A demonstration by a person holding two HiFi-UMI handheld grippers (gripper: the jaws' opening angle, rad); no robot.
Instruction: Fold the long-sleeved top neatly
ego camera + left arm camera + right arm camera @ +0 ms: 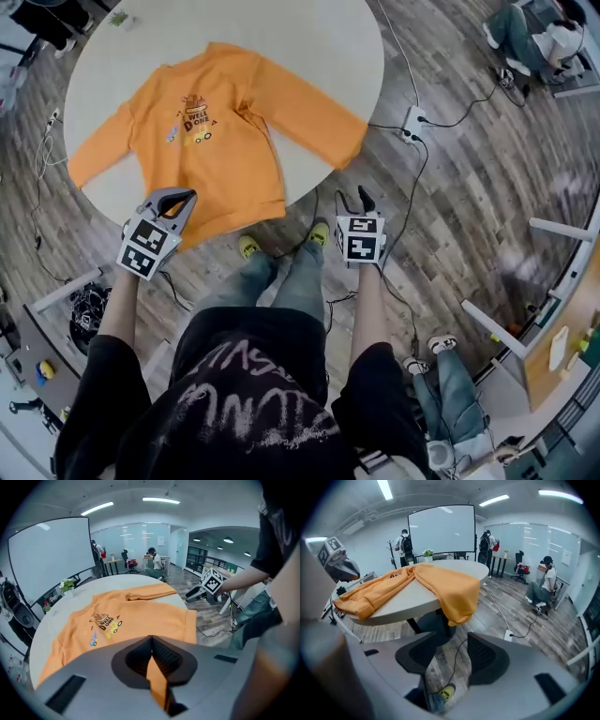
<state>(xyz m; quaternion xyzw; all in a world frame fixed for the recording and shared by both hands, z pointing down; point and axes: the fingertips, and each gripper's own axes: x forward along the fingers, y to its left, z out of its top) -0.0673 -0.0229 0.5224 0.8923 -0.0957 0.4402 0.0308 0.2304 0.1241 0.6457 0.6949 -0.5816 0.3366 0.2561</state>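
An orange long-sleeved top (216, 131) with a small cartoon print lies face up on the round white table (319, 47), hem toward me. Its right sleeve (319, 117) reaches the table's rim, and the cuff (461, 606) hangs over the edge. My left gripper (183, 199) is at the hem's near left part, shut on a pinch of orange fabric (157, 681) that runs between its jaws. My right gripper (352, 199) stands open off the table, over the wooden floor below the hanging cuff, with nothing between its jaws (452, 648).
A power strip (415, 120) and cables lie on the floor right of the table. My feet in yellow shoes (248, 247) stand under the near edge. A small plant (67, 585) sits at the table's far side. Other people sit at the room's edges.
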